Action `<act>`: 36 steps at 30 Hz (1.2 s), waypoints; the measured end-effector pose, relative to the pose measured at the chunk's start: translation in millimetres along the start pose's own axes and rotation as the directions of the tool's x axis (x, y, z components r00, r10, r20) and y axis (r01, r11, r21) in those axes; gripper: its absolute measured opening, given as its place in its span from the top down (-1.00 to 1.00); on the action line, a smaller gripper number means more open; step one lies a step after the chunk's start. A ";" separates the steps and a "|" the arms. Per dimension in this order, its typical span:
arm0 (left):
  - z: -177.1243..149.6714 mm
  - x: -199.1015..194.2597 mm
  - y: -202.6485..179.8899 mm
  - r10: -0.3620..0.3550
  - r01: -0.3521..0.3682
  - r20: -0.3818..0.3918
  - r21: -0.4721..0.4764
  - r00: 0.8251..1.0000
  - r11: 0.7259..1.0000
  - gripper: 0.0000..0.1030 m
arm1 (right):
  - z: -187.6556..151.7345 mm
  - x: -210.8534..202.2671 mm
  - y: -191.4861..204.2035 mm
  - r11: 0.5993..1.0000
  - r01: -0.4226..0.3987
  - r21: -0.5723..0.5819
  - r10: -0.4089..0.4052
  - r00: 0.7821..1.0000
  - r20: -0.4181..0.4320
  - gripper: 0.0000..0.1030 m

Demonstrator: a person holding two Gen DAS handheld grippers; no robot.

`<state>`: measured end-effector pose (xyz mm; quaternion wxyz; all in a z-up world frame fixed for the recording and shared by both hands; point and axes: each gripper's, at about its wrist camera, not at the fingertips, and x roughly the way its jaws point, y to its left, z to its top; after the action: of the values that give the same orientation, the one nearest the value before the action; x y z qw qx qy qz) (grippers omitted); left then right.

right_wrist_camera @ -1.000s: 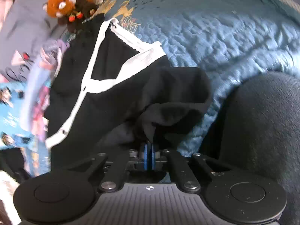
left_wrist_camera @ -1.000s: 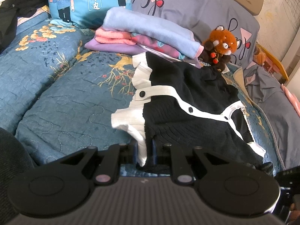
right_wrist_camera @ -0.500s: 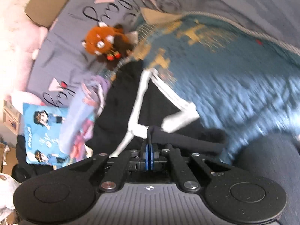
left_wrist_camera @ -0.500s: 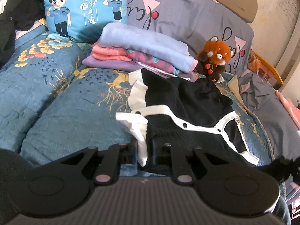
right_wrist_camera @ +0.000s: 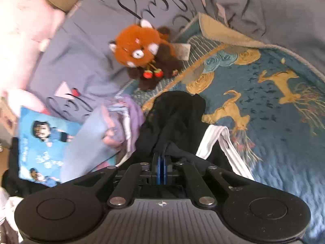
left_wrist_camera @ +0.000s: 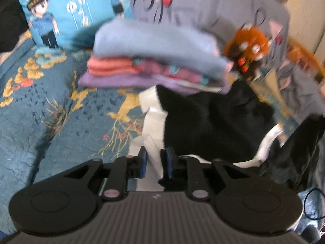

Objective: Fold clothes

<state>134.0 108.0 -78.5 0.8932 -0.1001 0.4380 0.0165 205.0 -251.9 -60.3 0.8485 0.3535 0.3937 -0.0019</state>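
While two tools (left_wrist_camera: 155, 162) (right_wrist_camera: 160, 167) open, one cardigan (left_wrist_camera: 213, 122) between.

Hardly any writing I can read here

On the turquoise cartoon-officer cushion (left_wrist_camera: 75, 12), upper left of my left view, I see white characters between the two figures, too blurred to read. On the grey pillowcase (right_wrist_camera: 85, 46) across the top of my right view I see looping black script beside pink triangles, and I cannot make out its letters.
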 end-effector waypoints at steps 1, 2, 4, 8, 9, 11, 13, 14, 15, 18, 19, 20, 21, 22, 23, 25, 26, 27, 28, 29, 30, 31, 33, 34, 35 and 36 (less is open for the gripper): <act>0.9 4.2 0.9 0.021 -0.021 -0.007 0.009 1.000 1.000 0.48 | 3.0 5.3 1.0 1.000 0.014 -0.005 -0.014 1.000 -0.002 0.65; 1.0 5.7 2.2 0.044 -0.044 -0.003 0.018 0.999 0.999 0.39 | 5.9 10.5 2.1 1.000 0.029 -0.010 -0.029 1.000 -0.004 0.41; 1.2 8.7 4.9 0.090 -0.090 0.005 0.037 0.996 0.995 0.09 | 10.6 15.7 4.7 0.998 0.056 -0.027 -0.055 0.998 0.014 0.13; 4.8 5.2 13.5 0.164 -0.167 0.052 0.060 0.985 0.984 -0.41 | 14.3 -6.7 11.3 0.989 0.111 -0.098 -0.097 0.987 0.131 -0.01; 7.3 0.9 16.4 0.176 -0.180 0.074 0.054 0.982 0.982 -0.41 | 14.0 -13.7 11.5 0.988 0.111 -0.111 -0.095 0.985 0.144 -0.17; 13.1 -10.0 22.1 0.197 -0.202 0.123 0.029 0.973 0.979 -0.41 | 7.7 -25.9 11.1 0.986 0.104 -0.128 -0.084 0.986 0.146 -0.33; 15.4 -25.6 27.0 0.175 -0.176 0.173 -0.008 0.969 0.984 -0.41 | -7.1 -33.4 6.5 0.989 0.064 -0.132 -0.051 0.994 0.102 -0.36; 14.8 -33.9 28.2 0.147 -0.146 0.194 -0.022 0.970 0.989 -0.45 | -16.3 -33.9 2.5 0.992 0.028 -0.121 -0.020 0.998 0.066 -0.36; 12.9 -39.4 28.5 0.118 -0.114 0.206 -0.033 0.971 0.993 -0.48 | -25.4 -33.5 -1.5 0.994 -0.010 -0.106 0.013 0.999 0.030 -0.36; 2.1 -46.2 23.8 -0.010 0.016 0.203 -0.025 0.979 1.000 -0.52 | -52.1 -27.7 -11.4 0.994 -0.094 -0.050 0.092 0.995 -0.040 -0.36; -2.9 -44.5 18.8 -0.059 0.061 0.189 -0.004 0.980 0.998 -0.52 | -60.3 -23.8 -13.1 0.993 -0.113 -0.034 0.111 0.992 -0.056 -0.36; -7.8 -40.2 12.2 -0.082 0.081 0.172 0.017 0.982 0.997 -0.52 | -67.5 -18.4 -14.7 0.991 -0.128 -0.022 0.127 0.989 -0.071 -0.36; -13.0 -34.3 4.4 -0.079 0.074 0.157 0.037 0.984 0.997 -0.52 | -74.4 -12.6 -16.4 0.990 -0.143 -0.010 0.142 0.986 -0.086 -0.36; -18.1 -28.3 -4.3 -0.075 0.067 0.141 0.061 0.987 0.996 -0.52 | -81.4 -7.6 -18.3 0.989 -0.149 0.006 0.148 0.984 -0.098 -0.36; -23.0 -22.7 -13.1 -0.076 0.065 0.124 0.088 0.989 0.994 -0.52 | -87.5 -2.7 -21.6 0.989 -0.147 0.026 0.149 0.983 -0.104 -0.36; -32.7 -18.9 -29.3 -0.102 0.087 0.106 0.135 0.989 0.987 -0.51 | -98.3 3.5 -28.6 0.988 -0.146 0.048 0.151 0.982 -0.118 -0.36; -37.8 -20.5 -36.8 -0.114 0.097 0.108 0.156 0.988 0.983 -0.51 | -103.6 6.2 -32.0 0.988 -0.145 0.058 0.152 0.981 -0.124 -0.36; -42.5 -23.2 -43.3 -0.133 0.111 0.115 0.183 0.984 0.977 -0.51 | -107.5 8.9 -34.2 0.987 -0.150 0.057 0.156 0.979 -0.133 -0.36; -47.1 -23.1 -49.3 -0.138 0.109 0.122 0.215 0.983 0.970 -0.51 | -110.9 11.6 -35.8 0.986 -0.156 0.053 0.162 0.976 -0.143 -0.36; -51.7 -21.0 -55.3 -0.133 0.098 0.128 0.248 0.983 0.964 -0.52 | -113.5 15.1 -38.3 0.984 -0.171 0.056 0.177 0.973 -0.145 -0.36; -56.4 -18.9 -61.4 -0.128 0.086 0.133 0.280 0.983 0.956 -0.51 | -115.9 19.1 -41.3 0.980 -0.189 0.062 0.197 0.970 -0.144 -0.36; -58.9 -13.7 -63.1 -0.103 0.057 0.145 0.293 0.984 0.954 -0.51 | -118.3 23.5 -45.5 0.974 -0.213 0.072 0.221 0.965 -0.138 -0.36; -61.7 0.2 -61.7 -0.030 -0.023 0.173 0.295 0.984 0.955 -0.51 | -122.0 32.8 -56.1 0.966 -0.238 0.100 0.250 0.958 -0.139 -0.33; -60.9 7.2 -57.6 -0.012 -0.037 0.168 0.285 0.986 0.958 -0.51 | -123.2 36.8 -61.7 0.965 -0.235 0.119 0.251 0.957 -0.145 -0.29; -58.7 14.3 -51.7 -0.003 -0.039 0.153 0.270 0.988 0.962 -0.54 | -123.5 38.6 -66.0 0.960 -0.244 0.136 0.263 0.954 -0.142 -0.25; -56.6 21.3 -45.7 0.005 -0.040 0.137 0.254 0.991 0.966 -0.55 | -123.3 39.4 -69.8 0.954 -0.258 0.150 0.278 0.951 -0.134 -0.22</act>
<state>108.4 51.0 -121.5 0.9259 0.0225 0.3763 -0.0233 130.4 -219.3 -182.7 0.7830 0.4579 0.4050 0.1150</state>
